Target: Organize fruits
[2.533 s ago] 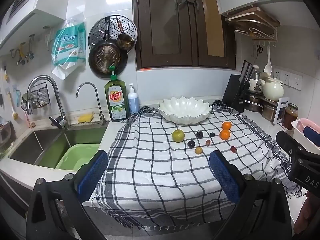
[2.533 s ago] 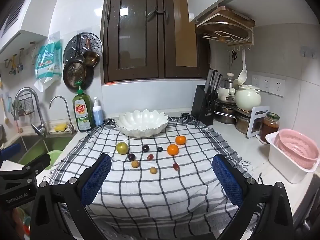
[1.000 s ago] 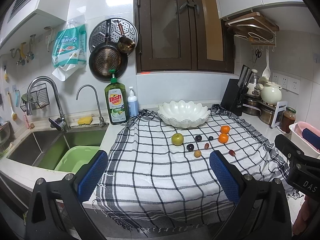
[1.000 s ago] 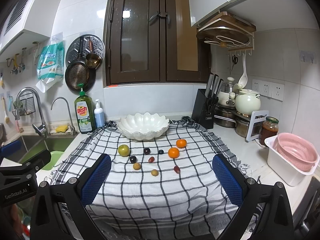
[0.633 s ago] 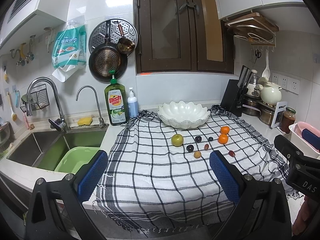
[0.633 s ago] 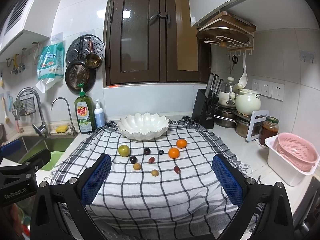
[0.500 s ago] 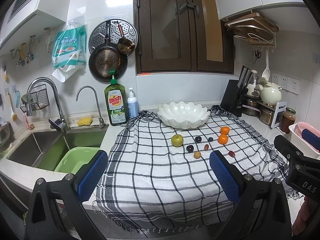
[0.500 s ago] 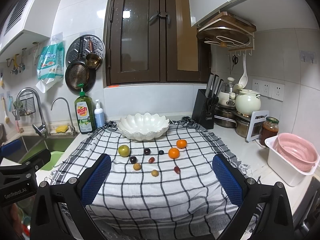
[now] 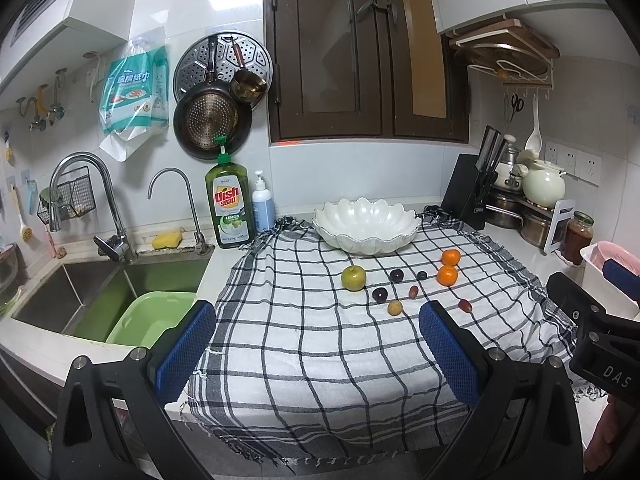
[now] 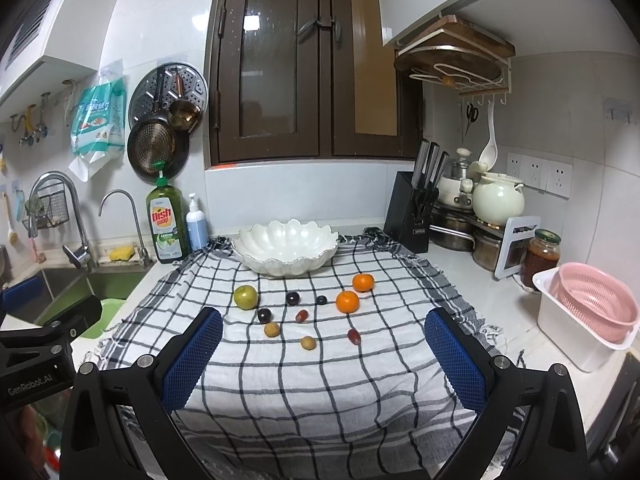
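Note:
A white scalloped bowl [image 9: 366, 226] [image 10: 286, 248] stands empty at the back of a checked cloth [image 9: 320, 344] [image 10: 320, 384]. In front of it lie a green apple [image 9: 353, 278] [image 10: 245, 297], two oranges [image 9: 447, 275] [image 10: 347, 301], dark plums [image 9: 379, 294] [image 10: 264, 315] and several small fruits. My left gripper [image 9: 316, 348] and my right gripper [image 10: 324, 356] both hang open over the near part of the cloth, well short of the fruit, holding nothing.
A sink [image 9: 80, 300] with a green basin [image 9: 148, 316] lies to the left, with dish soap [image 9: 227, 208] behind it. On the right stand a knife block [image 10: 414, 216], pots, a jar [image 10: 542, 254] and a pink colander in a white tub [image 10: 588, 312].
Both views have risen and pulled back slightly since 2.5 s ago; in the last half second nothing has visibly moved. The fruits lie where they were.

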The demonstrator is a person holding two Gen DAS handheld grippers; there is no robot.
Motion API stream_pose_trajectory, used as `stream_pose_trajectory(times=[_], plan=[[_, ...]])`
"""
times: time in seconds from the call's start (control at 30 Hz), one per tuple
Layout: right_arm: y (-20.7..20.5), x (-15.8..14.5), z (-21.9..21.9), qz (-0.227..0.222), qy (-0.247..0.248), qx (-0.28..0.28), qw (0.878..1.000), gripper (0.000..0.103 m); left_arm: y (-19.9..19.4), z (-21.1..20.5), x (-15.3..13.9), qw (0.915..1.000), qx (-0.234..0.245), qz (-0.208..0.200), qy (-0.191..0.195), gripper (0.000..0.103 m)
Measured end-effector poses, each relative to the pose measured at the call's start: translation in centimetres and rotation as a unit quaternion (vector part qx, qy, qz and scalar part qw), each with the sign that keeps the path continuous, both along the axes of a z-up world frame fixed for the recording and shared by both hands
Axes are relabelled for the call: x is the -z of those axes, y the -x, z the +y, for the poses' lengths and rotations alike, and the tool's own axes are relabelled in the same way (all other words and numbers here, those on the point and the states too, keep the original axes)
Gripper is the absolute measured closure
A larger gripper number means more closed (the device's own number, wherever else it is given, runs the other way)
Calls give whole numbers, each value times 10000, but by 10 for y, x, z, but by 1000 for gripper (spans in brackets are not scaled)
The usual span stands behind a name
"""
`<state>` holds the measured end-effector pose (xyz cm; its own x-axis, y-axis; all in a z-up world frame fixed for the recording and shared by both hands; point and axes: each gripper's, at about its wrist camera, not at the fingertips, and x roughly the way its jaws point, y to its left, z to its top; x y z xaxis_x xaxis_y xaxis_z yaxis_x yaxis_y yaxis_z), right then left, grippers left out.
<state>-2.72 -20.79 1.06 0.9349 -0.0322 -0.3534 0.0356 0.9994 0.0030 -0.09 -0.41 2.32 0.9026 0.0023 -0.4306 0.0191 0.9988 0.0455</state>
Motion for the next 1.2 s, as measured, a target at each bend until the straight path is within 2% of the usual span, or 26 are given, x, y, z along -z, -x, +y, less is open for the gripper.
stream_pose_trajectory(times=[0.3,0.7,0.97,1.2], plan=[[-37,19,-11,373,11,-55,9993,0,-31,-7,26,9994,-1,356,3,0],[-87,41,-23,736,76,-165,9971,1,-69,-22,50,9987,32,496,-128,0],[-125,54,-19,965,-5,-108,9953,1,-116,-21,64,9960,362,812,-60,0],[-171,73,-15,1288,-63,95,9916,1,-169,-25,81,9917,736,1032,-205,4]])
